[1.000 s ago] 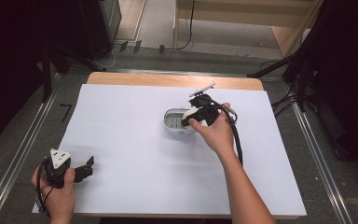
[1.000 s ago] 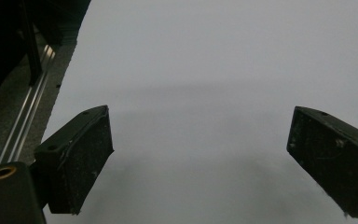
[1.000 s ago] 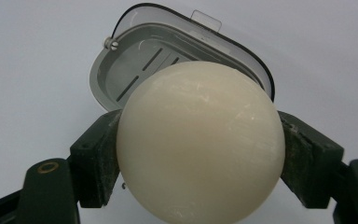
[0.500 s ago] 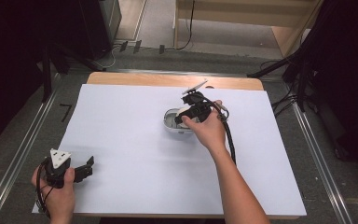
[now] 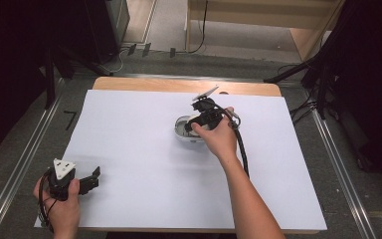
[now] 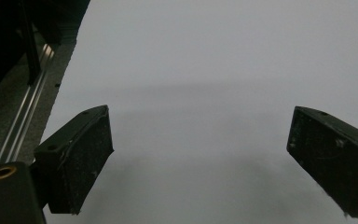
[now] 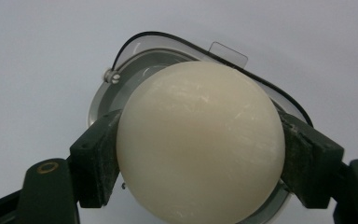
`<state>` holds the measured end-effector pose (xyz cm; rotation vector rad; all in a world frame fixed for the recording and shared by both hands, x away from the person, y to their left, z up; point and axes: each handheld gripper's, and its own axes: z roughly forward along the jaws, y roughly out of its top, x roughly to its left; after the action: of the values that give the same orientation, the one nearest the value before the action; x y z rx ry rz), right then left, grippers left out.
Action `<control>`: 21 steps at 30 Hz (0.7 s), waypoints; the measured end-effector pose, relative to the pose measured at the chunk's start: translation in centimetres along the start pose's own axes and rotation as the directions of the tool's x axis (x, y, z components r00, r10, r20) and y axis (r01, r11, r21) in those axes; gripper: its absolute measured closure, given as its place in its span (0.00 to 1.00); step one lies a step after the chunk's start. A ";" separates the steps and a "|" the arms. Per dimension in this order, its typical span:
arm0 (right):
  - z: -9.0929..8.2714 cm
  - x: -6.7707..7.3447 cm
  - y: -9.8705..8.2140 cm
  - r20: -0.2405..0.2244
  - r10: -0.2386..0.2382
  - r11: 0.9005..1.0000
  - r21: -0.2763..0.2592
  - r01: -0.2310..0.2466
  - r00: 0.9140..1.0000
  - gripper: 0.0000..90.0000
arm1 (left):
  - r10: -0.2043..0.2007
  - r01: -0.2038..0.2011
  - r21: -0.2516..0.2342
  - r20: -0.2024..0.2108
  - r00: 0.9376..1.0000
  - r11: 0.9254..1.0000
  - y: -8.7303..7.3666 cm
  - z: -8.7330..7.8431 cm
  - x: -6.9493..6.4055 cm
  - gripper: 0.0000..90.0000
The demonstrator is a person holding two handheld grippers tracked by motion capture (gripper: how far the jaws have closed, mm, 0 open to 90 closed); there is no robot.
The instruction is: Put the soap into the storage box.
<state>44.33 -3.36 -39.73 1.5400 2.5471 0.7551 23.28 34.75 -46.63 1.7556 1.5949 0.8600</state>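
A smooth cream-white ball [image 7: 199, 142] is clamped between the right gripper [image 7: 200, 158] fingers directly above the shallow round metal dish [image 7: 121, 91], presumably for placing; the left gripper [image 6: 205, 163], fingers apart, is rested idle at seven o'clock on the bench [image 5: 139, 149].

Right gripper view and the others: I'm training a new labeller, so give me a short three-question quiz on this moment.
1. True or false: the right gripper is shut on the cream ball.
2. What lies directly behind the ball in the right gripper view? A) a clear lidded container B) a wooden block C) a cup
3. Fill in: the left gripper has its jaws ____ over the white table sheet.

Key: 1 true, one jaw presses each side of the ball. 2 A. 3 open, with nothing between them.
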 end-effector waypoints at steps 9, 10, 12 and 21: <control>0.8 -0.1 0.2 -0.005 0.021 1.000 0.011 -0.021 1.000 0.26 | 0.000 0.000 0.000 0.001 1.000 1.000 0.0 0.0 0.0 0.08; 0.8 -0.1 0.2 -0.005 0.021 1.000 0.011 -0.021 1.000 0.26 | 0.000 0.000 0.000 0.001 1.000 1.000 0.0 0.0 0.0 0.08; 1.0 -0.1 0.2 -0.004 0.024 1.000 0.019 -0.024 1.000 0.26 | -0.001 0.001 0.000 0.001 1.000 1.000 0.0 0.0 0.0 0.08; 1.6 -0.3 0.2 -0.011 0.029 0.999 0.039 -0.028 1.000 0.26 | -0.004 0.004 -0.001 -0.001 1.000 1.000 0.0 0.0 0.0 0.08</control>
<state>45.08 -2.94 -41.06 1.5914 2.5686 0.7237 23.29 34.76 -46.63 1.7514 1.5980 0.8592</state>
